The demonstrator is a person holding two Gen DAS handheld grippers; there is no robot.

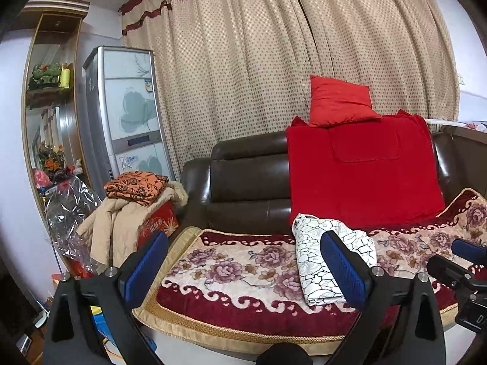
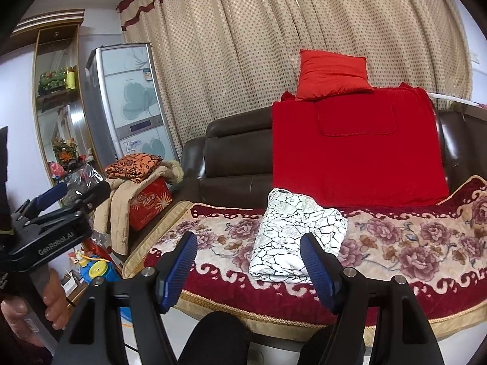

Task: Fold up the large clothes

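Note:
A folded white garment with a black crackle pattern [image 1: 307,249] [image 2: 298,237] lies flat on the floral sofa cover [image 1: 243,261] [image 2: 411,243]. My left gripper [image 1: 245,238] hovers in front of the sofa, open, with nothing between its blue pads. The garment lies beyond its right finger. My right gripper [image 2: 248,238] is also open and empty, and the garment's near edge sits just past its right finger. Each gripper shows in the other view: the right gripper [image 1: 456,258] at the right edge, and the left gripper [image 2: 76,191] at the left, held by a hand [image 2: 51,298].
A red blanket [image 1: 362,170] drapes over the brown leather sofa back [image 1: 249,164], with a red cushion [image 1: 338,100] on top. Left of the sofa, an orange patterned cloth [image 1: 137,185] and a beige coat [image 1: 115,219] are piled on a red box. Behind stand a tall cooling unit [image 1: 134,112] and curtains.

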